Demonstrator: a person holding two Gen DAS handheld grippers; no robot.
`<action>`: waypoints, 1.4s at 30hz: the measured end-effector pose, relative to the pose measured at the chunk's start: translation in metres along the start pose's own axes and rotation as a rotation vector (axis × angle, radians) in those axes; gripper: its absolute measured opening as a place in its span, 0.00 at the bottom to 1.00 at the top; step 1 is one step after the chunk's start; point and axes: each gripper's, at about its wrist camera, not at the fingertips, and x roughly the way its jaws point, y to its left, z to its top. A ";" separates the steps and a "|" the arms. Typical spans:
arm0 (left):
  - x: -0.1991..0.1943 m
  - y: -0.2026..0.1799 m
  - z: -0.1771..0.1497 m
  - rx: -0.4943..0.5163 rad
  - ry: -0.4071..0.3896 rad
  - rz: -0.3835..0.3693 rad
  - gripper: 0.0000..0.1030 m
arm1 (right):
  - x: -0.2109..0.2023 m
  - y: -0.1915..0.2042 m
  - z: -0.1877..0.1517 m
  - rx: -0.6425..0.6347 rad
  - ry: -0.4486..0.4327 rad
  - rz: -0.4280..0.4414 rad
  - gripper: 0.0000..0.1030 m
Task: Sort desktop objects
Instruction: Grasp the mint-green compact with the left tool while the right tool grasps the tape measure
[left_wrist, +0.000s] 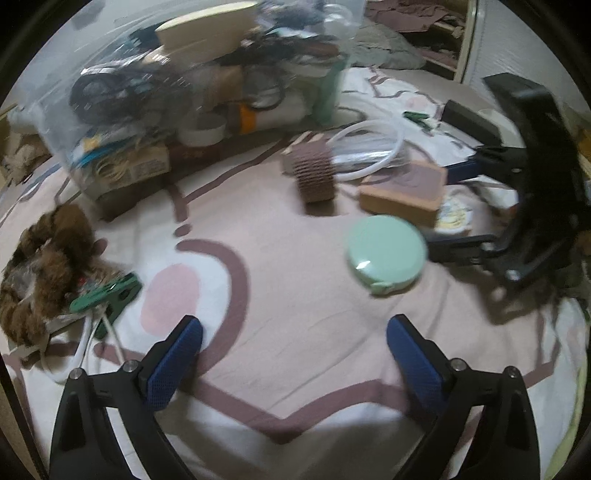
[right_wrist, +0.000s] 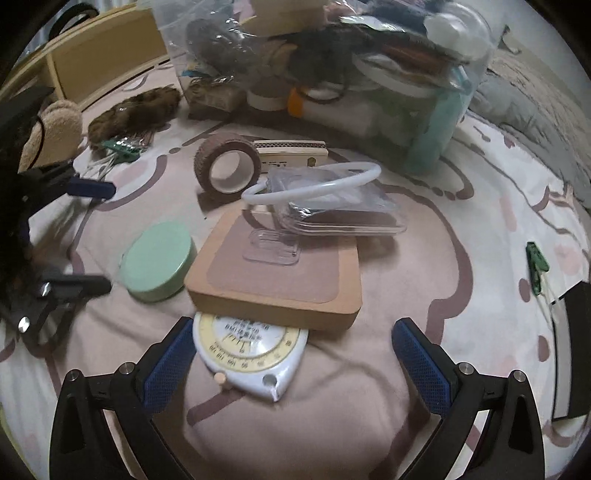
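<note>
Right gripper (right_wrist: 293, 354) wide open, empty; dial thermometer (right_wrist: 251, 358) between fingers. Left gripper (left_wrist: 295, 350) wide open, empty; green round tin (left_wrist: 386, 254) ahead, apart.

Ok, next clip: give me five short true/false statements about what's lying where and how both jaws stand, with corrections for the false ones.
1. The left gripper has its jaws open and empty. True.
2. The right gripper is shut on the green round tin. False: its jaws are open and empty, and the tin lies on the blanket to its left.
3. The clear plastic case rests partly on the tan square block. True.
4. The white dial thermometer lies on top of the tan square block. False: the block overlaps the thermometer's far edge.
5. The brown tape roll sits inside the clear storage bag. False: it stands on the blanket in front of it.
</note>
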 end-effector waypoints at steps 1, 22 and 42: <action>-0.001 -0.005 0.002 0.013 -0.006 -0.007 0.93 | -0.001 -0.002 0.000 0.017 -0.018 -0.012 1.00; 0.020 -0.033 0.040 -0.028 0.009 -0.115 0.58 | -0.008 -0.058 -0.018 0.265 -0.083 -0.014 1.00; -0.017 0.017 -0.021 -0.040 0.016 0.000 0.49 | -0.041 -0.061 -0.007 0.230 -0.068 -0.095 1.00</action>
